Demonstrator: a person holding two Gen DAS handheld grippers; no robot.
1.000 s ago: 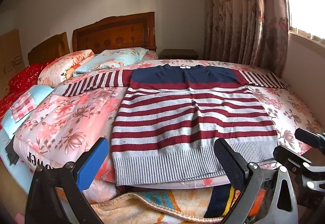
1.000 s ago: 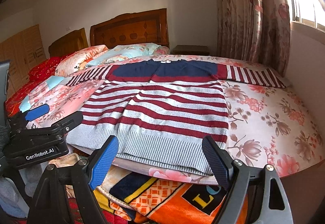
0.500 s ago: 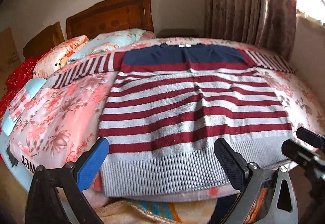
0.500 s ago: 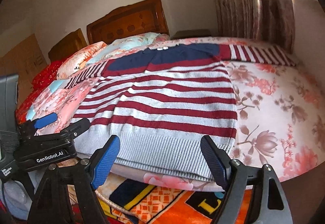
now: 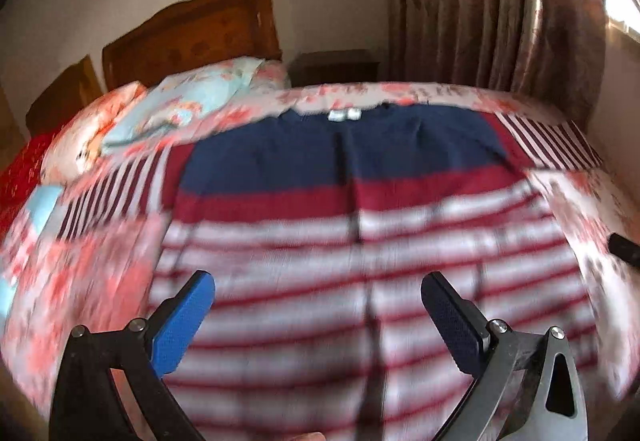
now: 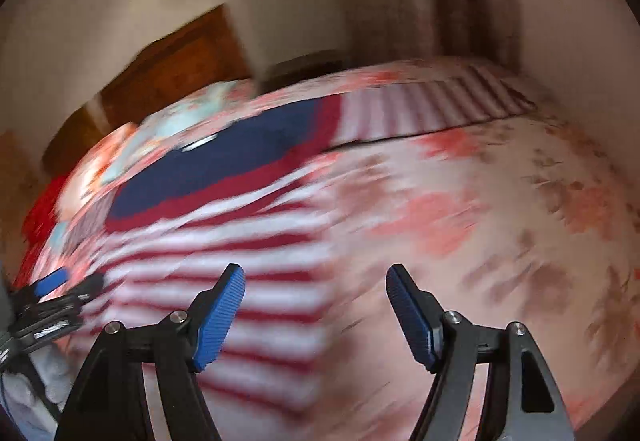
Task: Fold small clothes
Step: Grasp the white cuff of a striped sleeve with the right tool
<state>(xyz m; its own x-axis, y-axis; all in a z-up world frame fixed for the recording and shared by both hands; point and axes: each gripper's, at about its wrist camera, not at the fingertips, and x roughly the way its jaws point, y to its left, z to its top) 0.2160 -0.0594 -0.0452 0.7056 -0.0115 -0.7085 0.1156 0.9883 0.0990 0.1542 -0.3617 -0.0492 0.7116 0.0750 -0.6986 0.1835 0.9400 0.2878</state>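
Observation:
A striped sweater with a navy yoke and red and white stripes lies flat on the bed, sleeves spread out to both sides. My left gripper is open and empty, above the sweater's lower body. My right gripper is open and empty, over the sweater's right side edge, with its striped right sleeve ahead. The left gripper also shows at the left edge of the right wrist view. Both views are blurred by motion.
The bed has a pink floral cover. Pillows and a wooden headboard are at the far end, a dark nightstand beside them. Floral curtains hang at the right, by a window.
Both grippers have moved forward from the foot of the bed to over the sweater. The right one has swung toward the sweater's right side. Both stay open.

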